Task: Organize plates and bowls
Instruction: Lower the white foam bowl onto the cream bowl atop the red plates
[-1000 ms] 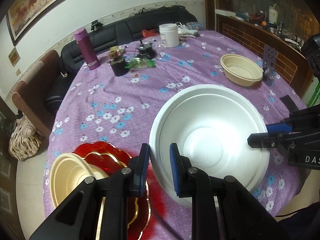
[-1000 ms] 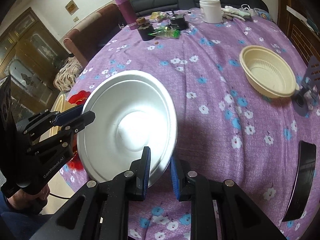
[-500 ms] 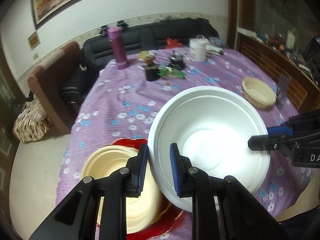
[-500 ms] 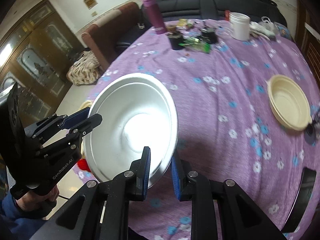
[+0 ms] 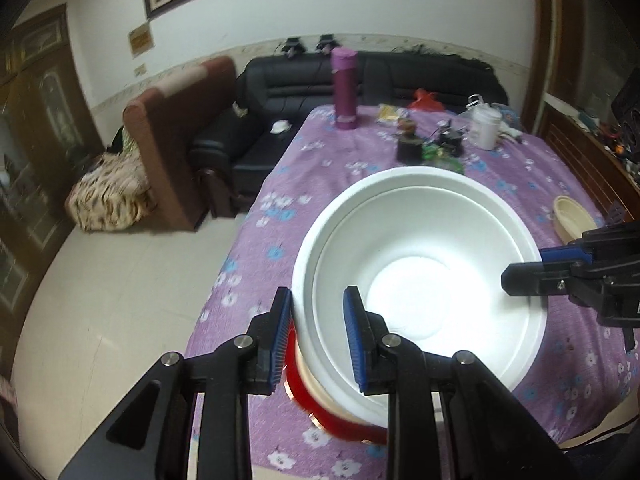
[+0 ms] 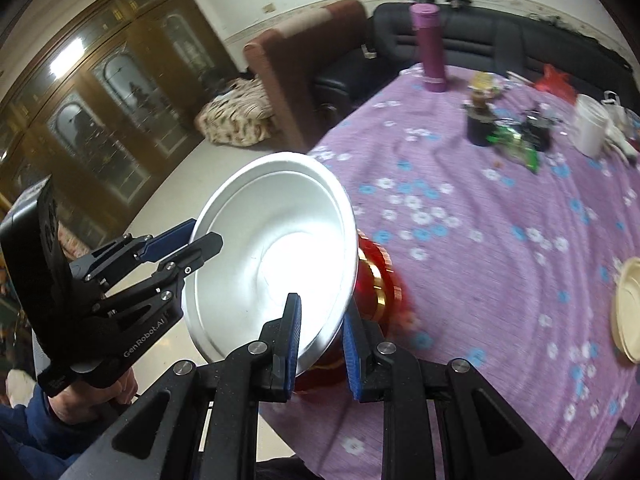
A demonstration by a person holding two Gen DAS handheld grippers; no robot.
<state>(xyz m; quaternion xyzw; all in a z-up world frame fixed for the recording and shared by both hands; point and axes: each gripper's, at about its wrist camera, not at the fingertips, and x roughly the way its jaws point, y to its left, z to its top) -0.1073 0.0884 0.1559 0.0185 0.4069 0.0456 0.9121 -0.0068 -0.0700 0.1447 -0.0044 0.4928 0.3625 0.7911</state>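
A large white bowl [image 5: 420,280] hangs above the purple flowered table, held by its rim on two sides. My left gripper [image 5: 318,332] grips the near-left rim; its jaws are opening slightly with the rim still between the pads. My right gripper [image 6: 320,328] is shut on the opposite rim and shows at the right of the left wrist view [image 5: 524,268]. Right under the white bowl [image 6: 276,248] sits a red plate [image 5: 304,392] with a cream bowl [image 5: 316,380] on it, mostly hidden. A second cream bowl [image 5: 572,216] lies at the table's right side.
The red plate [image 6: 376,280] sits close to the table's edge, with bare floor beyond. At the table's far end stand a purple flask [image 5: 345,88], a white jar [image 5: 486,128], a dark cup and wrappers. A black sofa and a brown armchair stand behind.
Both grippers carried the white bowl up and to the left across the table. It now hangs over the red plate and covers the cream bowl that was in plain view before.
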